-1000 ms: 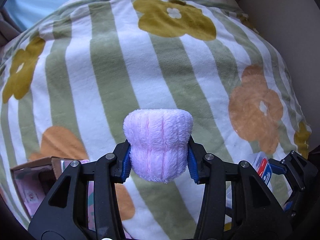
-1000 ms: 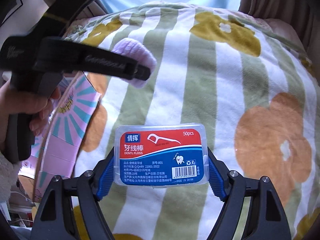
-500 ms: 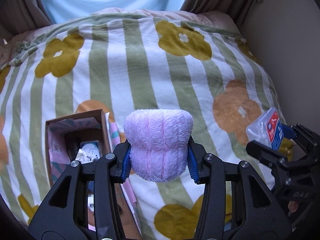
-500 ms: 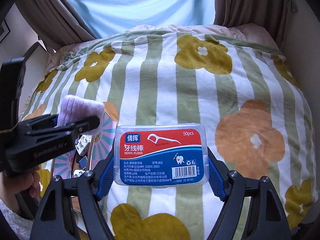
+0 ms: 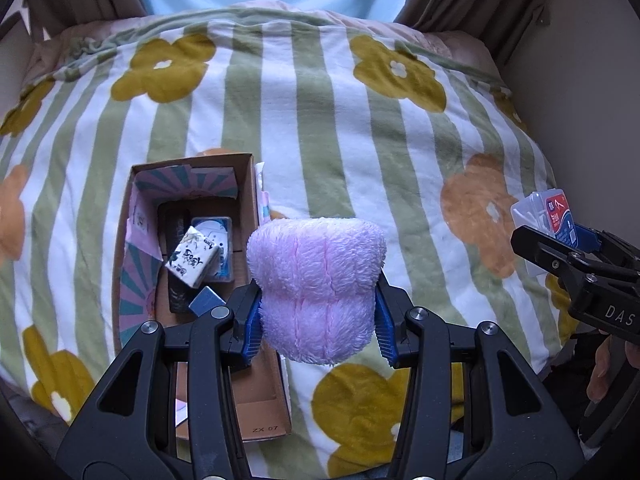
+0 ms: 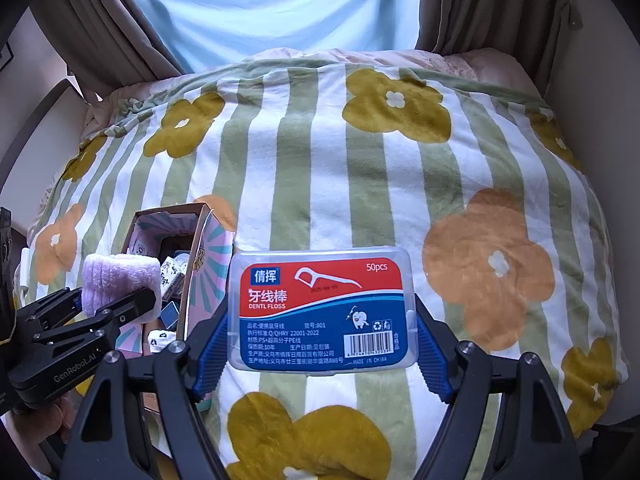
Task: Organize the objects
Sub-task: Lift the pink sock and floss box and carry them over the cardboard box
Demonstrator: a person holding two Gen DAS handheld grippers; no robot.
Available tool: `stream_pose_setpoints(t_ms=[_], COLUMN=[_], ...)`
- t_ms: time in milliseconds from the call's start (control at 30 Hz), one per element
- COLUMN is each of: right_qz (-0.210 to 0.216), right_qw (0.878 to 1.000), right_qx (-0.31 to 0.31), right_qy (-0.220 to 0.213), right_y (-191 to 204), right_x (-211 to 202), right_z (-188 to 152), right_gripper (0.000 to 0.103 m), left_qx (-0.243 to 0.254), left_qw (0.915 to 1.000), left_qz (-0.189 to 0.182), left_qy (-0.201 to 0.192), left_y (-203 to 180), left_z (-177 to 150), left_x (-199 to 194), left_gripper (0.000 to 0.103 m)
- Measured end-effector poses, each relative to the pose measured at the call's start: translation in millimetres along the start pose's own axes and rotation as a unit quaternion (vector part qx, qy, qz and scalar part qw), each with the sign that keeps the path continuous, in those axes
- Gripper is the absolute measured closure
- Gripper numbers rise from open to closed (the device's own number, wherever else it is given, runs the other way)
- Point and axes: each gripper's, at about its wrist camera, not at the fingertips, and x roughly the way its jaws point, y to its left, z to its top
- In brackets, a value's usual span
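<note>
The left gripper [image 5: 318, 316] squeezes a fluffy pink rolled cloth [image 5: 316, 288] just beside the open cardboard box [image 5: 256, 416] on the striped flower blanket [image 5: 320, 120], probably to drop it in. The right gripper [image 6: 320, 344] grips a clear plastic floss box [image 6: 322, 312]. Small packs already crowd the cardboard box.
</note>
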Motion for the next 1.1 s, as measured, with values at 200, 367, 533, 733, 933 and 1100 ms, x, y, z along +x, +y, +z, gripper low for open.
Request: stream_pose_setpoints(t_ms=[200,367,533,733,933,1100], right_qz=[0.019,0.049,0.084,0.125,0.139,0.148], right_qw=[0.999,0.995,0.985,0.964,0.939,0.914], right_qx=[-0.038,-0.086,-0.149,-0.230,-0.307,-0.363], right_qy=[0.001,-0.001,0.005,0.036,0.075,0.108], right_y=[25,55,94,147,195,233], right_x=[-3,-1,10,42,93,148], right_z=[7,22,40,60,71,72], right_gripper=[0.027,0.027,0.027,0.027,0.027,0.027], left_qx=[-0.031,-0.075,-0.132,-0.204,-0.264,-0.300], left_qw=[0.9994,0.9963,0.9887,0.9745,0.9602,0.9494], left_qz=[0.009,0.032,0.062,0.090,0.092,0.089], left_qy=[-0.014,-0.028,-0.035,-0.023,0.003,0.027], left_y=[21,52,86,119,129,134], left_z=[-5,-15,-35,-70,-95,-108], left_x=[-15,-31,-44,-37,-2,35], left_gripper=[0.061,0.061,0.061,0.061,0.061,0.061])
